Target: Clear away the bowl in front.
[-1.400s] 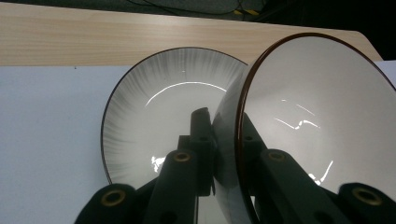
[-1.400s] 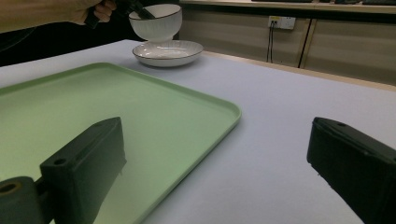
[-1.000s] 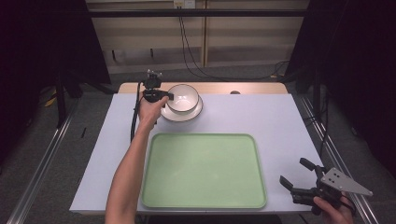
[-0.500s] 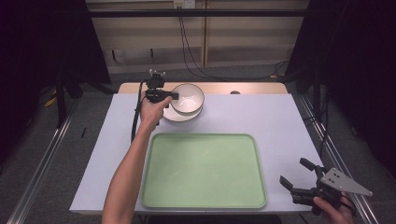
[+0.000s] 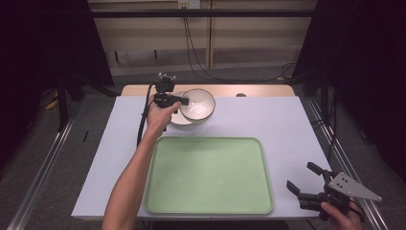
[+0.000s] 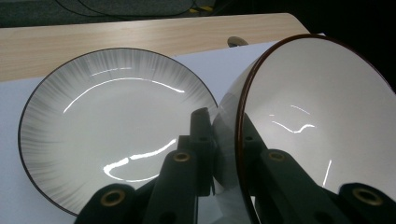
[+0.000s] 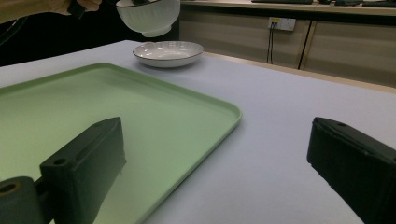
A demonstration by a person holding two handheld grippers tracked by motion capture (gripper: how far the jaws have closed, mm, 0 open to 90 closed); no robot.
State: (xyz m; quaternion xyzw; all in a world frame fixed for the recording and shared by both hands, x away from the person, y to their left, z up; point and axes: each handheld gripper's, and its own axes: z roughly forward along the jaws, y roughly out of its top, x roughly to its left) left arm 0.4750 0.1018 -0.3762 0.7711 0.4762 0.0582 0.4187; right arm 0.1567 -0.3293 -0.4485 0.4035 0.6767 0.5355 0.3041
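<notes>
- a person sits at a table covered in pale cloth (image 5: 287, 129), holding a two-jaw gripper in each hand.
- the left gripper (image 5: 178, 100) is at the far side of the table, left of centre. its jaws are clamped on the rim of a white bowl (image 5: 198, 104), one jaw inside the wall and one outside.
- in the left gripper view the bowl (image 6: 317, 121) is tilted, with its dark-edged rim standing nearly upright between the jaws.
- in the right gripper view the bowl (image 7: 148, 16) hangs clear of the table, above a shallow white plate (image 7: 168, 52) that rests on the cloth at the far side.
- a large pale green tray (image 5: 209, 173) lies at the near middle of the table, with nothing on it.
- the right gripper (image 5: 306, 184) rests at the near right corner, just right of the tray, its jaws spread wide around nothing.
- the bowl looks like glazed ceramic: stiff, fairly heavy for its size, smooth and probably slippery, and likely to chip or break if dropped.
- the rim is the natural place to grip, pinching the wall from both sides. held at one edge, the bowl may swing or slip, so a firm grip and slow movement seem wise.
</notes>
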